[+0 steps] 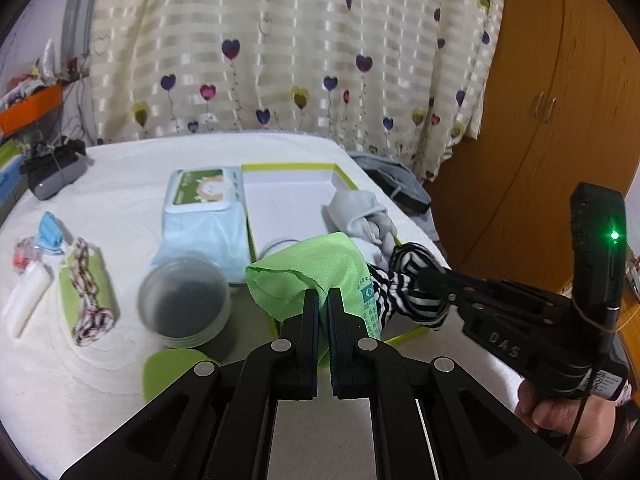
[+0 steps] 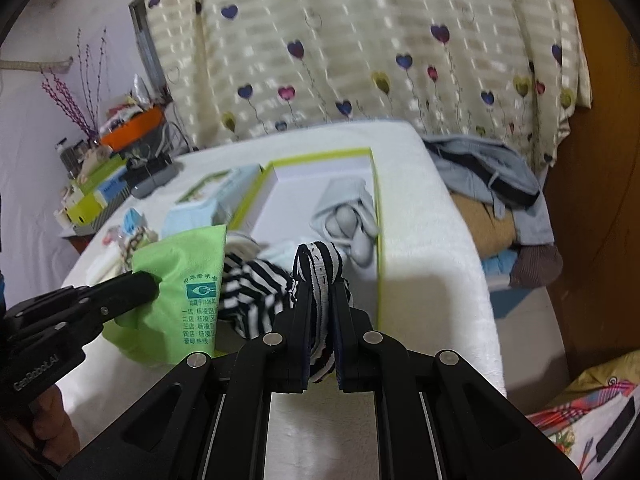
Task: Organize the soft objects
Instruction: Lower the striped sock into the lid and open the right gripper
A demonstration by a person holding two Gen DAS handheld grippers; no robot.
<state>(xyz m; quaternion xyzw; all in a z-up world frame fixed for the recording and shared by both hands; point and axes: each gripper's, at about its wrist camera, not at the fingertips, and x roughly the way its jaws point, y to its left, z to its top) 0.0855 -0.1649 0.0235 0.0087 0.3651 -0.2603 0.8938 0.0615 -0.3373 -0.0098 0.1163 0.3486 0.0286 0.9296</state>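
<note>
- Left wrist view: the left gripper [image 1: 323, 296] pinches a soft green cloth [image 1: 316, 268] tight, above the near edge of a white box with a lime rim [image 1: 288, 168].
- Right wrist view: the right gripper [image 2: 322, 296] squeezes a black-and-white striped cloth [image 2: 318, 264] beside the green one.
- A grey sock bundle [image 2: 346, 210] lies in the box.

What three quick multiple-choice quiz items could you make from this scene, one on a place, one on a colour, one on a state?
1. Where does the grey sock lie?
A. Inside the open green-edged box
B. On the floor
C. On the curtain

2. What colour is the cloth that the left gripper holds?
A. Red
B. Light green
C. Black

3. How is the right gripper?
A. Wide open
B. Shut on the black-and-white striped cloth
C. Out of sight

Answers: 1 A, the sock rests against the box's right wall. 2 B, green fabric sits between its jaws. 3 B, stripes are pinched between its jaws.
</note>
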